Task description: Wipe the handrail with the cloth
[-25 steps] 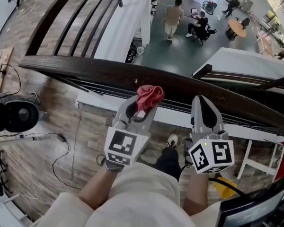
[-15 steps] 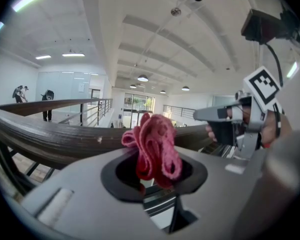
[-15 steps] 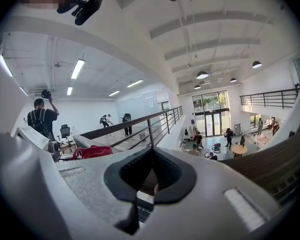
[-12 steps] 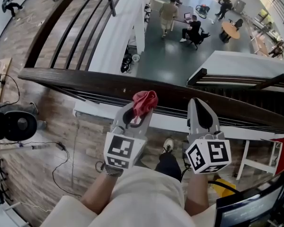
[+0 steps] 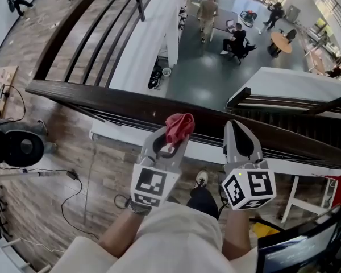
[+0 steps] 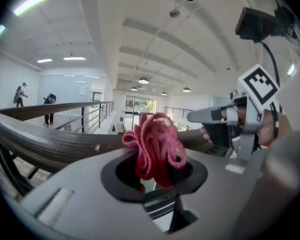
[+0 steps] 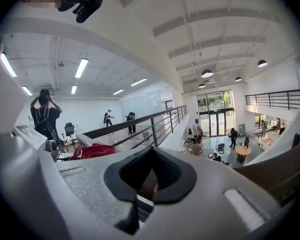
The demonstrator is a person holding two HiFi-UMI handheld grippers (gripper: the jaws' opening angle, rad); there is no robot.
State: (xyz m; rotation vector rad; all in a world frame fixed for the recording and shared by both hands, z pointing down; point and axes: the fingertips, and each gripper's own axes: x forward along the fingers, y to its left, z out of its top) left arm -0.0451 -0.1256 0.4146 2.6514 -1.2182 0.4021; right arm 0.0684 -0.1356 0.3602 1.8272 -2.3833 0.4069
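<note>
The left gripper (image 5: 169, 136) has its claw pinched on a crumpled pink-red cloth (image 5: 179, 125). The cloth bulges out past the jaw tips at the gripper's 12 o'clock. In the left gripper view the wad (image 6: 157, 151) stands up out of the jaw hollow as loose folds, with only its lower part nipped. The long dark-brown wooden handrail (image 5: 102, 98) runs across the head view from 9 o'clock down toward 4 o'clock, and the cloth sits over its near edge. I cannot tell whether the two are touching. The right gripper (image 5: 238, 128) is at the left one's 3 o'clock, just short of the rail. Its claw is pressed together on nothing (image 7: 150, 176).

The main risk, as I judge it, is the grip. So little cloth is caught that a drag along the wood could pull the wad free. Past the rail, at 12 o'clock, the floor drops to a lower level where people are sitting and walking, so a loose cloth would fall out of reach.

A second risk is poor contact. The cloth is balled up, so only a small patch would meet the rail. If the gripper presses too low, the hard jaw tips could scrape the wood instead of the cloth.

The rail also slopes across the view. A straight sweep could therefore slide off its top. The idle right gripper is close enough to be bumped.
</note>
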